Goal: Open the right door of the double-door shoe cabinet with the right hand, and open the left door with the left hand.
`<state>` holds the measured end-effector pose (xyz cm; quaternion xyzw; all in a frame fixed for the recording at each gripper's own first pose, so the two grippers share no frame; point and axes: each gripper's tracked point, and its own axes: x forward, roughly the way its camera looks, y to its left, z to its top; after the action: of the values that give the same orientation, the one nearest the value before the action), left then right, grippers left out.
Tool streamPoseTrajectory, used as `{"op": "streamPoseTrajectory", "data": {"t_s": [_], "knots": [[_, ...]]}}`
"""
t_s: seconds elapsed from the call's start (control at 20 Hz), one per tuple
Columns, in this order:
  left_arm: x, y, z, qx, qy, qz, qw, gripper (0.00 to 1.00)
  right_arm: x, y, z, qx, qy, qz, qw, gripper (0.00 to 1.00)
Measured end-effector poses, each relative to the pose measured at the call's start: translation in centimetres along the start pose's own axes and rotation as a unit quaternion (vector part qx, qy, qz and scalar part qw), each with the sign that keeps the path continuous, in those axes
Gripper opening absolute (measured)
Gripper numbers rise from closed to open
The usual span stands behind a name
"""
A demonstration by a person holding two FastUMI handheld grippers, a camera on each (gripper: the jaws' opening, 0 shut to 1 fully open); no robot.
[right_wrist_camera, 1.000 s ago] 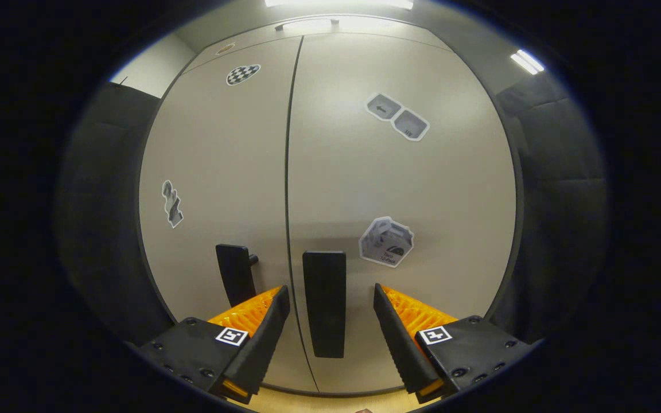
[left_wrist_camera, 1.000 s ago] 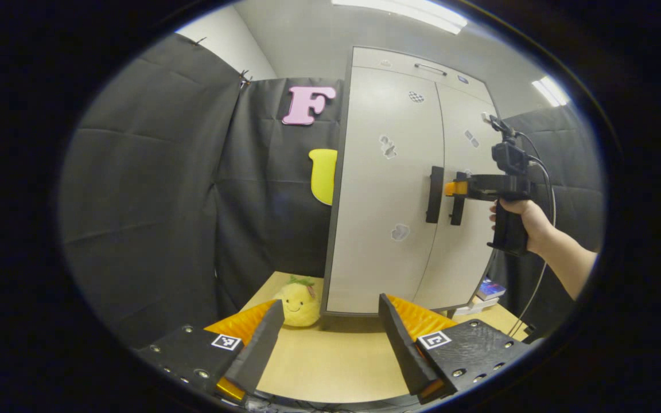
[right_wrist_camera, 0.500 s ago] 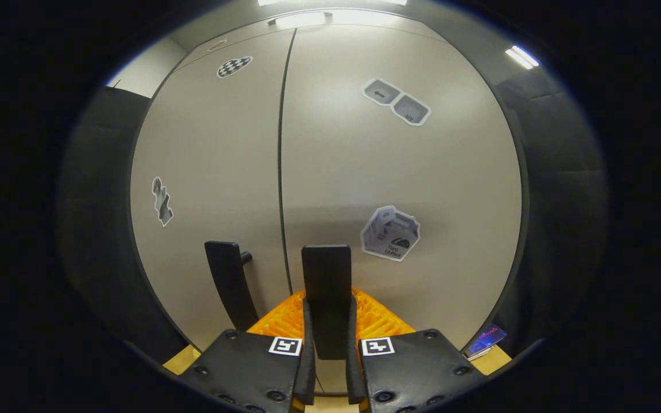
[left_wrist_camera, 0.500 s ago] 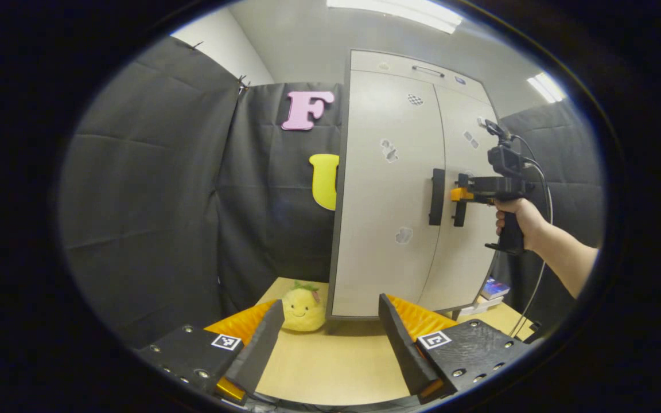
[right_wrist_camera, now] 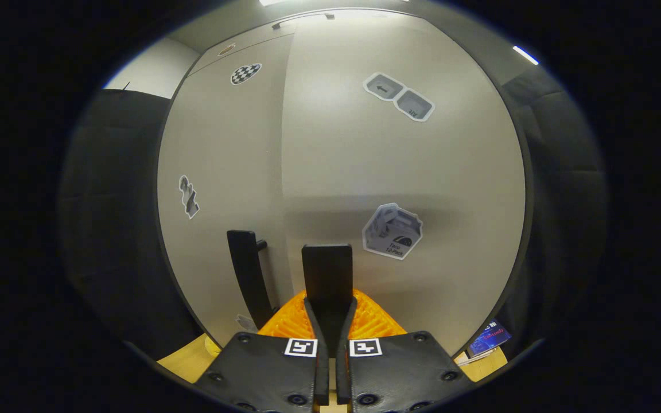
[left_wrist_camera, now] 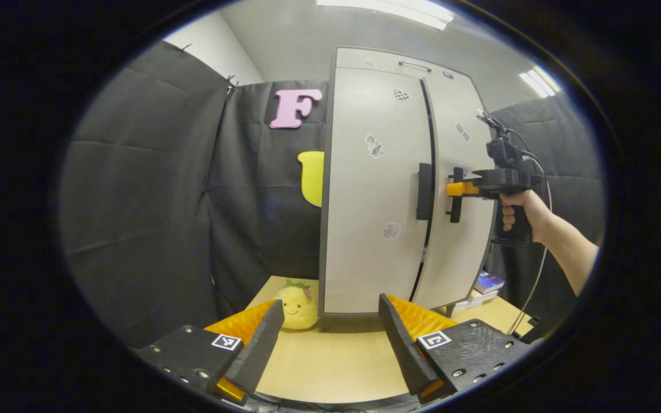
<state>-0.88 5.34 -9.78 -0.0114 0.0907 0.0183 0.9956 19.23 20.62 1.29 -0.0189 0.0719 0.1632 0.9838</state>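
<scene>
**One door cracked, one untouched**

Two doors front the shoe cabinet (left_wrist_camera: 382, 189) standing on the table (left_wrist_camera: 336, 361). You hold the right door's handle (right_wrist_camera: 326, 281) low on its bar, so your pull swings that door (right_wrist_camera: 399, 172) on its outer hinge; a dark gap shows at the seam. Your right gripper (right_wrist_camera: 328, 344) is clamped on that handle. Your left gripper (left_wrist_camera: 330, 338) hangs spread wide and empty, well apart from the left handle (left_wrist_camera: 424, 191).
</scene>
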Motion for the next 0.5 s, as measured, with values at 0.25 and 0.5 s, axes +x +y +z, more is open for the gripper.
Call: {"op": "streamPoseTrajectory", "data": {"t_s": [0.25,0.5], "knots": [[-0.5,-1.3,-0.2,-0.009,0.002,-0.008,1.000,0.95,-3.0,-0.3,-0.3,-0.001,-0.007,0.019,1.000,0.10],[-1.1,-3.2,0.1,-0.005,0.002,-0.015,1.000,0.95,-6.4,-1.4,-0.9,0.003,-0.010,0.031,0.999,0.02]]}}
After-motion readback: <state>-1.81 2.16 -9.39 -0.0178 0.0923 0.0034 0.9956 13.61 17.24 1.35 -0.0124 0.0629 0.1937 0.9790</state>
